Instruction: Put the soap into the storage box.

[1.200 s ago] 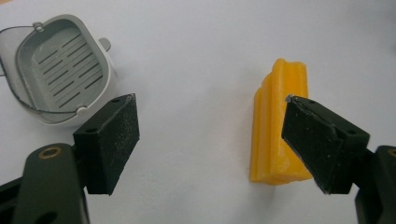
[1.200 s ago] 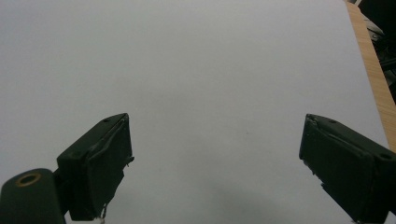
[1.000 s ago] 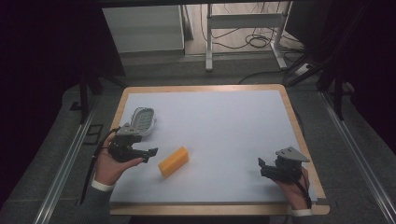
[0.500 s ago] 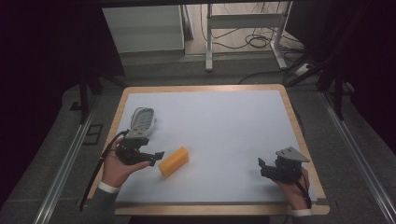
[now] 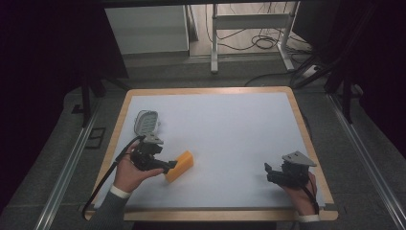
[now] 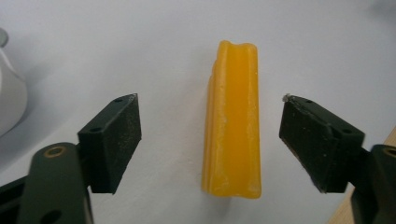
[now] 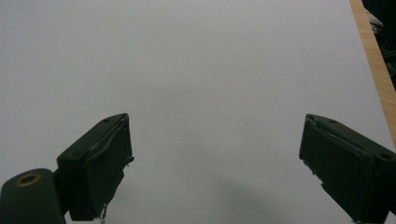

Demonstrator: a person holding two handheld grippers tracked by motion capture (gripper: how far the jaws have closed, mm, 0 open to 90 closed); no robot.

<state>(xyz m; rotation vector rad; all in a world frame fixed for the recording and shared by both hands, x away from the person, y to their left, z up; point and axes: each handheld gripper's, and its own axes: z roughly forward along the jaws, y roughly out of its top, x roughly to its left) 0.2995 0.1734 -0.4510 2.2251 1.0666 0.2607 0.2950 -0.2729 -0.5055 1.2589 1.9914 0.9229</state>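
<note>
A yellow block [image 5: 181,165] lies on the white table top [image 5: 225,129], near the left front. My left gripper [image 5: 168,166] reaches it from the left. In the left gripper view the block [image 6: 233,126] lies lengthwise between the jaws of that gripper [image 6: 210,100], with a gap on each side. The jaws have just been closing a little; the pads do not touch the block. My right gripper [image 5: 268,171] rests at the right front, open [image 7: 217,119], over bare white surface.
A grey and white oval object [image 5: 146,120] lies behind the left hand, and its white edge [image 6: 9,98] shows at the left of the left gripper view. The table's wooden rim [image 5: 306,134] frames the white top. Metal stands and cables are on the floor beyond.
The left hand has moved right and toward the front, away from the grey object, bringing its jaws around the yellow block. The right hand has kept still.
</note>
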